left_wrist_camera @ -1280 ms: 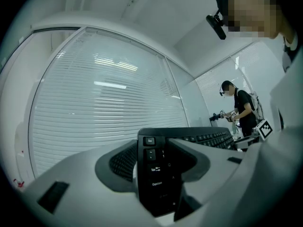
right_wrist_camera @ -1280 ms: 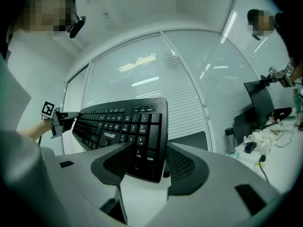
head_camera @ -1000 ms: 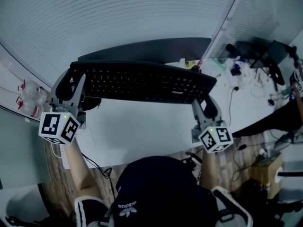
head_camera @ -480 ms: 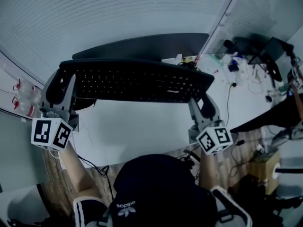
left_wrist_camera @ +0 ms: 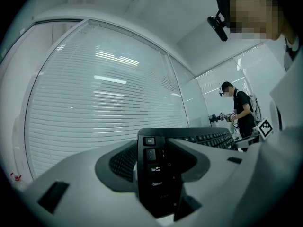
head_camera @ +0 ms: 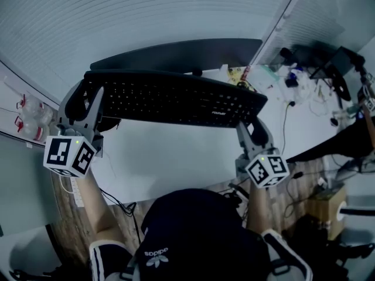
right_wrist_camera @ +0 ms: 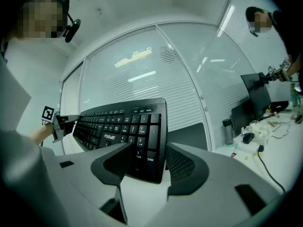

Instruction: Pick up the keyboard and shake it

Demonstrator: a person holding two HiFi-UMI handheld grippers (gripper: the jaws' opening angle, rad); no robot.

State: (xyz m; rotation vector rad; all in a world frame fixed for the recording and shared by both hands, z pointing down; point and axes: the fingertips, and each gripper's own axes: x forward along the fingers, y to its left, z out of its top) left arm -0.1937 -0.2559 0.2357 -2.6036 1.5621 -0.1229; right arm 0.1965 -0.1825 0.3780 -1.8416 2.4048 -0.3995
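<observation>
A long black keyboard (head_camera: pixel 176 101) hangs in the air above the white desk (head_camera: pixel 170 157), held level by both ends. My left gripper (head_camera: pixel 87 98) is shut on its left end, where the edge keys of the keyboard (left_wrist_camera: pixel 156 169) sit clamped between the jaws. My right gripper (head_camera: pixel 251 123) is shut on the right end, gripping the keyboard (right_wrist_camera: pixel 137 141) at its number pad. Each gripper's marker cube faces the head camera.
A dark curved monitor top (head_camera: pixel 181 54) lies just beyond the keyboard. Cluttered cables, bottles and small items (head_camera: pixel 293 81) cover the desk's right side. A window with blinds (head_camera: pixel 146 16) runs behind. Another person (left_wrist_camera: pixel 239 110) stands far off.
The keyboard dipped left and toward me half a second ago, then came back up and right. Both grippers kept their hold throughout.
</observation>
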